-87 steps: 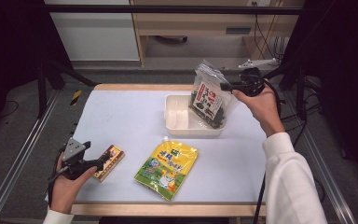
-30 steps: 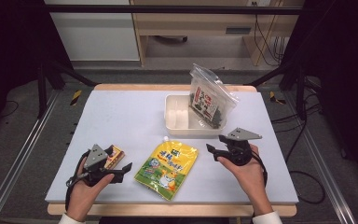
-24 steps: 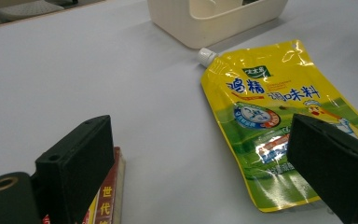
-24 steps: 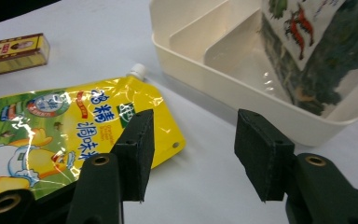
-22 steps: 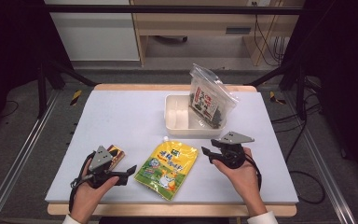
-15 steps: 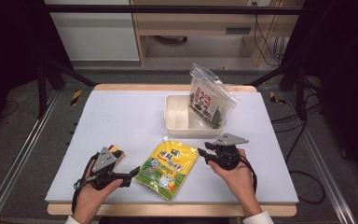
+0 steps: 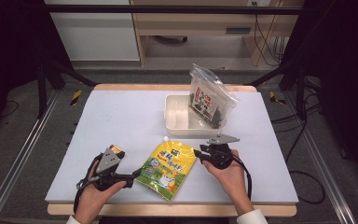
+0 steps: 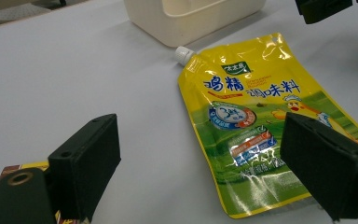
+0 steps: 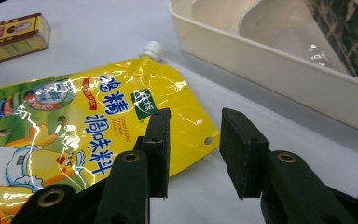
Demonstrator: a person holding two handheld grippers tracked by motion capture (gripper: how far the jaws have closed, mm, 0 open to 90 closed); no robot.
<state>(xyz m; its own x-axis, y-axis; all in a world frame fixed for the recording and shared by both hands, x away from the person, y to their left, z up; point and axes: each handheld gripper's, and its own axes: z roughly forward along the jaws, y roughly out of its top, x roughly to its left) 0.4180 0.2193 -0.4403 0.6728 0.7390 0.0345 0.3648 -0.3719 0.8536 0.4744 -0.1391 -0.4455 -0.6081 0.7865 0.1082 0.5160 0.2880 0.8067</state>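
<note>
A yellow spouted pouch (image 7: pixel 166 167) lies flat near the table's front, between my two grippers. My left gripper (image 7: pixel 131 176) points at the pouch's lower left edge. In the left gripper view (image 8: pixel 203 140) its jaws stand wide and have just been closing a little, with the pouch's (image 8: pixel 247 116) bottom corner between them, untouched. My right gripper (image 7: pixel 198 153) sits at the pouch's upper right corner. In the right gripper view (image 9: pixel 198 121) its jaws have just been closing to a narrow gap over that corner of the pouch (image 9: pixel 98 112), and the pads do not press on it.
A cream divided tray (image 7: pixel 177 126) stands behind the pouch, with a clear bag of dark snacks (image 7: pixel 209 100) leaning in its right part. A small brown and yellow box (image 7: pixel 117 150) lies by my left hand.
The right gripper came from the bag at the tray down and left to the pouch's corner, and its jaws narrowed. The left gripper slid right from the box to the pouch's edge.
</note>
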